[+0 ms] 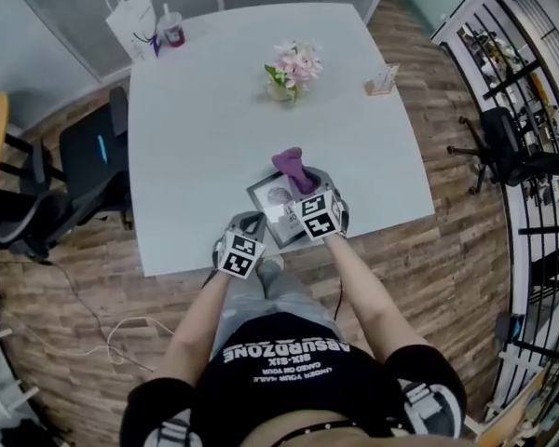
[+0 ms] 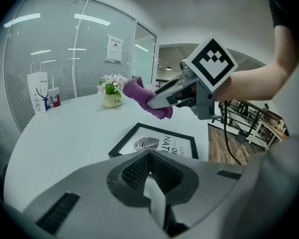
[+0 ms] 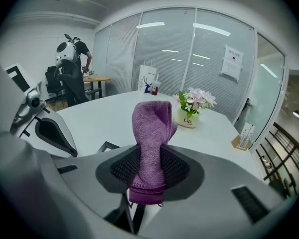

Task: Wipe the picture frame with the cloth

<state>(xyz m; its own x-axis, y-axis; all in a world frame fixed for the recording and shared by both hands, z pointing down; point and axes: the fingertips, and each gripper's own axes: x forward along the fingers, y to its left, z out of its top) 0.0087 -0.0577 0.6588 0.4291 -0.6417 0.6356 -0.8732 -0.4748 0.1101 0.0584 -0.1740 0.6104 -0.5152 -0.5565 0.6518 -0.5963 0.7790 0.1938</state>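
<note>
A black picture frame (image 1: 272, 199) with a leaf print lies flat near the front edge of the white table (image 1: 214, 110). My right gripper (image 1: 303, 184) hovers over it, shut on a purple cloth (image 1: 292, 164) that sticks up out of the jaws. From the right gripper view the cloth (image 3: 150, 133) is pinched between the pads of the right gripper (image 3: 150, 169). My left gripper (image 1: 251, 222) is at the frame's near left corner, shut with nothing in it. The left gripper view shows the left gripper (image 2: 149, 159), the frame (image 2: 159, 142), the cloth (image 2: 142, 94) and the right gripper (image 2: 162, 99) above the frame.
A flower pot (image 1: 293, 71) stands mid-table and a small card holder (image 1: 382, 82) at the right. A white paper bag (image 1: 133, 17) and a cup (image 1: 170, 28) are at the far left corner. Office chairs (image 1: 84, 156) stand left of the table. A person (image 3: 72, 73) works at a far desk.
</note>
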